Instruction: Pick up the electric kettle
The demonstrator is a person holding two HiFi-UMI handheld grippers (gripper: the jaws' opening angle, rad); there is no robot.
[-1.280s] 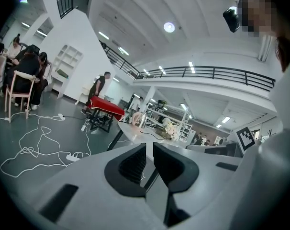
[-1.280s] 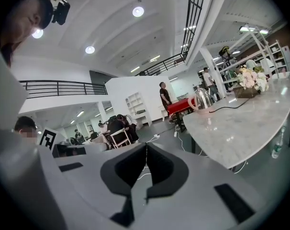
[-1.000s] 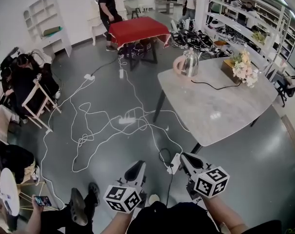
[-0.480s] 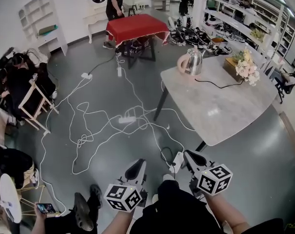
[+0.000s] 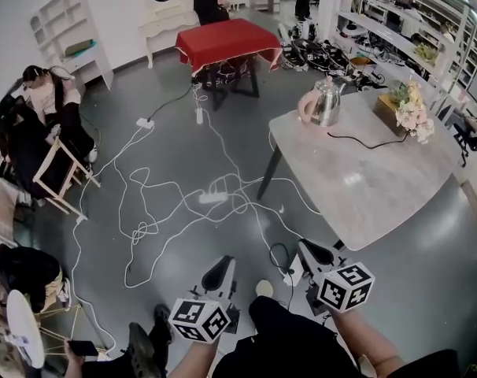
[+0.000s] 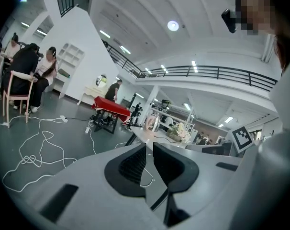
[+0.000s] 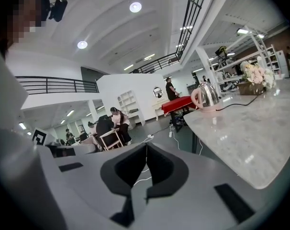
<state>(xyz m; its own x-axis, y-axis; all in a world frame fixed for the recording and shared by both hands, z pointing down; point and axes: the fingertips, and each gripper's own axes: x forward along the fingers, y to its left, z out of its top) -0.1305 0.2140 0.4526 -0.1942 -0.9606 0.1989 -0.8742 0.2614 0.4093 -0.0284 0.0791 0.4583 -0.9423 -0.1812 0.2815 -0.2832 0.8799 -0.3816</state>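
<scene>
The electric kettle (image 5: pixel 325 102) is shiny steel with a pink handle and base. It stands at the far corner of the grey marble table (image 5: pixel 380 181), with a black cord trailing from it. It also shows far off in the left gripper view, kettle (image 6: pixel 152 123), and in the right gripper view, kettle (image 7: pixel 207 97). My left gripper (image 5: pixel 220 272) and right gripper (image 5: pixel 311 253) are low in the head view, well short of the table. Both are shut with nothing between their jaws.
White cables and power strips (image 5: pixel 211 198) sprawl over the grey floor in front of me. A flower box (image 5: pixel 408 110) stands on the table near the kettle. A red-covered table (image 5: pixel 223 44) is behind. People sit on chairs (image 5: pixel 53 164) at the left.
Both grippers and my view have advanced toward the table. The kettle and table have shifted right and slightly down in the head view.
</scene>
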